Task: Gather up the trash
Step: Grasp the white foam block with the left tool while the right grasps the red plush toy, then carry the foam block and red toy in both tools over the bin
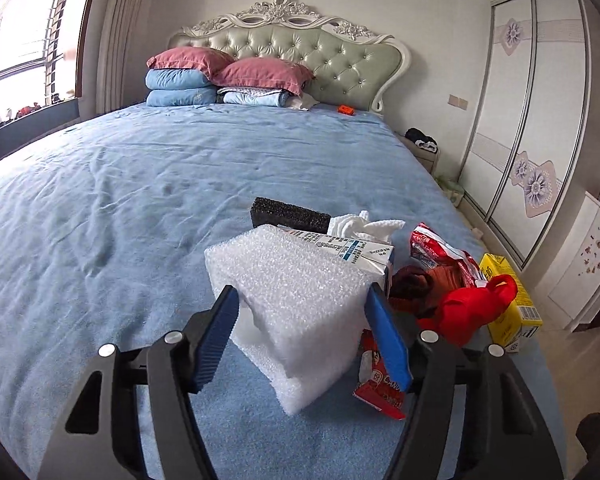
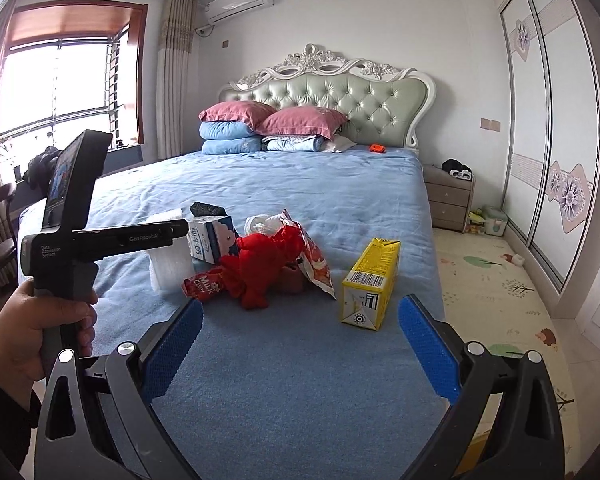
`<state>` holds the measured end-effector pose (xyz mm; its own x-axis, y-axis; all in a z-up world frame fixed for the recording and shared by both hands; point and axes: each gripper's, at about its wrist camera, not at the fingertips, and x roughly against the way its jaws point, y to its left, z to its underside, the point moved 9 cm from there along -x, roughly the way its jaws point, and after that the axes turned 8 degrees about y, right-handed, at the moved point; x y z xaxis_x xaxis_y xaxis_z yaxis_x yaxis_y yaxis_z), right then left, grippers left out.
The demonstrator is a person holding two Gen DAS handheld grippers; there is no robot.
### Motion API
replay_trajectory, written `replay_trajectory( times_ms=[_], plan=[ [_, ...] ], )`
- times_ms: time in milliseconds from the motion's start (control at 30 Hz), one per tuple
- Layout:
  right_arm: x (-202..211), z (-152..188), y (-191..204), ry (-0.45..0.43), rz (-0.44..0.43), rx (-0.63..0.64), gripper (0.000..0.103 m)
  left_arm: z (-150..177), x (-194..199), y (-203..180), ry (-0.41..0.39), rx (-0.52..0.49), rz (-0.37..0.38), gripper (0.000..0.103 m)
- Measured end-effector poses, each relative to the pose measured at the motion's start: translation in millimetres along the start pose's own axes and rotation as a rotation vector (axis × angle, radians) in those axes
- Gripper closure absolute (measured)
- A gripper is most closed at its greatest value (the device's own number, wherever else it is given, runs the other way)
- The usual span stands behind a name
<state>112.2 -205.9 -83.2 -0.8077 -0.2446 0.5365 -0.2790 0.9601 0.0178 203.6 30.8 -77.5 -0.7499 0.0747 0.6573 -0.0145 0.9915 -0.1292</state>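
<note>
My left gripper (image 1: 304,300) is shut on a white foam block (image 1: 296,304) and holds it just above the blue bed (image 1: 120,200). Behind it lie a black sponge (image 1: 290,214), a milk carton (image 1: 356,250), crumpled tissue (image 1: 364,226), a red snack bag (image 1: 444,254), a red plastic bag (image 1: 468,310), a yellow carton (image 1: 510,300) and a red candy wrapper (image 1: 380,384). My right gripper (image 2: 300,320) is open and empty above the bed, short of the yellow carton (image 2: 372,284) and red plastic bag (image 2: 264,268). The foam block (image 2: 168,256) shows there at the left gripper.
Pink and blue pillows (image 1: 228,76) and a small orange object (image 1: 346,109) lie near the headboard. A nightstand (image 2: 448,200) and sliding wardrobe (image 2: 556,140) stand right of the bed. A patterned floor mat (image 2: 500,280) lies alongside. A window (image 2: 56,84) is at left.
</note>
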Motion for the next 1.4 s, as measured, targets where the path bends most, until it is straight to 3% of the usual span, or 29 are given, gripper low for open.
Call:
replay_trajectory(
  times_ms=[200, 633, 667, 800, 967, 1167, 1400],
  plan=[
    [-23, -11, 16, 0.046, -0.029, 0.013, 0.008, 0, 10, 23, 0.000, 0.046, 0.080, 0.038],
    [-111, -41, 24, 0.219, -0.064, -0.089, 0.014, 2, 42, 43, -0.051, 0.017, 0.116, 0.038],
    [-116, -41, 25, 0.235, -0.066, -0.091, 0.019, 2, 44, 41, -0.053, 0.009, 0.122, 0.038],
    [-130, -33, 25, 0.296, -0.083, -0.115, 0.064, 4, 49, 31, -0.054, -0.022, 0.135, 0.038],
    [-109, -34, 22, 0.233, -0.112, -0.137, 0.067, 4, 60, 16, -0.067, -0.057, 0.152, 0.038],
    [-58, -33, 14, 0.147, -0.181, -0.141, 0.067, 4, 77, -20, -0.070, -0.102, 0.227, 0.038],
    [5, -22, -28, 0.073, -0.106, -0.134, 0.066, 14, 83, -74, -0.058, -0.173, 0.283, 0.038]
  ],
)
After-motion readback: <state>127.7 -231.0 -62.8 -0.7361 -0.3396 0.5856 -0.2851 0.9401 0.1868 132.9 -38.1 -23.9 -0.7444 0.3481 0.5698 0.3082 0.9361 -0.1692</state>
